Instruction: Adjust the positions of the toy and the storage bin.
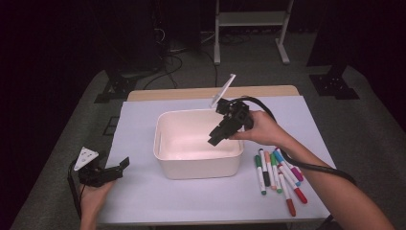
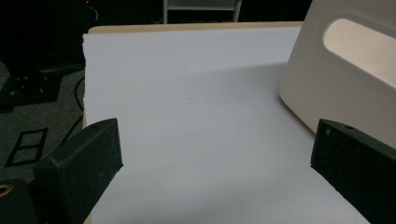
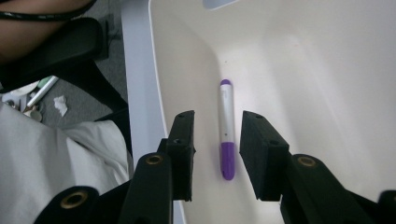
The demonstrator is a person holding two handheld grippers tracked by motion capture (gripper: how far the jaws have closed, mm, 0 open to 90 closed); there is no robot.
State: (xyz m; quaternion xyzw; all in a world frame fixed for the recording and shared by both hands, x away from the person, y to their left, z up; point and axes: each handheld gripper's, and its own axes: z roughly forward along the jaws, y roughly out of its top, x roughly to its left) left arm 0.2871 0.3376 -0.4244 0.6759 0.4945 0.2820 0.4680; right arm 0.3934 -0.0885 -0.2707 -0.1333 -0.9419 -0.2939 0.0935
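Purple marker point(image 3: 227, 128): lying loose on floor of white bin point(image 1: 163, 163), beside one wall. Right gripper point(image 1: 215, 138): above bin, jaws part open, empty. Left gripper point(image 1: 119, 167): resting wide, empty. Risk: knocking bin rim on withdrawal; scattering remaining markers point(image 1: 280, 175) alongside.

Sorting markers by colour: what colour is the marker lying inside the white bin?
Purple marker with a white barrel, clearest in the right gripper view.

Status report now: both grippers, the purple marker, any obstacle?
Right gripper open above the bin, nothing held. Purple marker lies on the bin floor, apart from the pads. Left gripper open, idle on the table. No obstacle.
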